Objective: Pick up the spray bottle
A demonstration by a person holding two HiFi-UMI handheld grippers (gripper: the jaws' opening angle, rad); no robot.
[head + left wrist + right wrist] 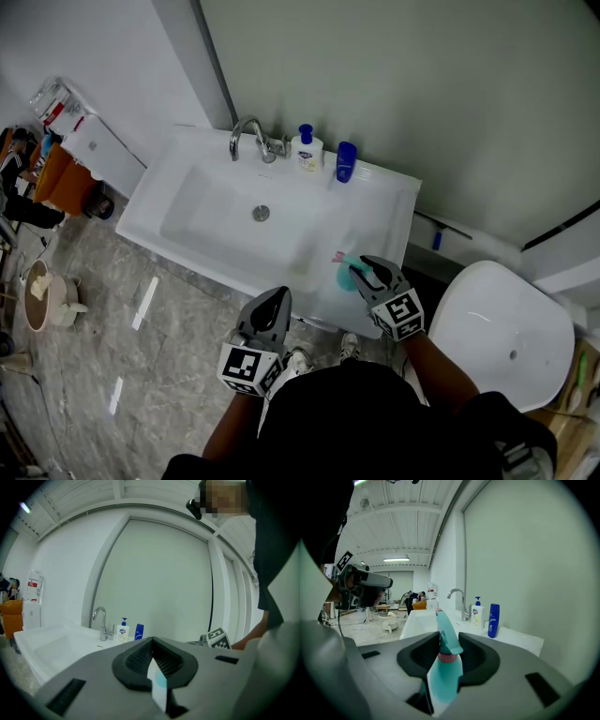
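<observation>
One teal plastic spray bottle (446, 677), pink-collared, five o'clock of glossy white sink (178, 164); right gripper (367, 270), fingers pinching its neck; left gripper (152, 643), fingers pressed together.

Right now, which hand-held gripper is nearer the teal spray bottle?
Right. The right hand-held gripper clasps the spray bottle; the left hand-held gripper hangs apart, to its left.

Your head camera looks steeply down on the white washbasin (197, 202) from above, with your left tool (279, 295) and right tool (367, 267) low in its frame. Each tool's camera sits just behind its own jaws and looks nearly level: the left toward the wall, the right along the basin with the spray bottle (445, 667) close before the lens. All three share the faucet (251, 136), soap pump bottle (307, 150) and blue bottle (345, 161).
</observation>
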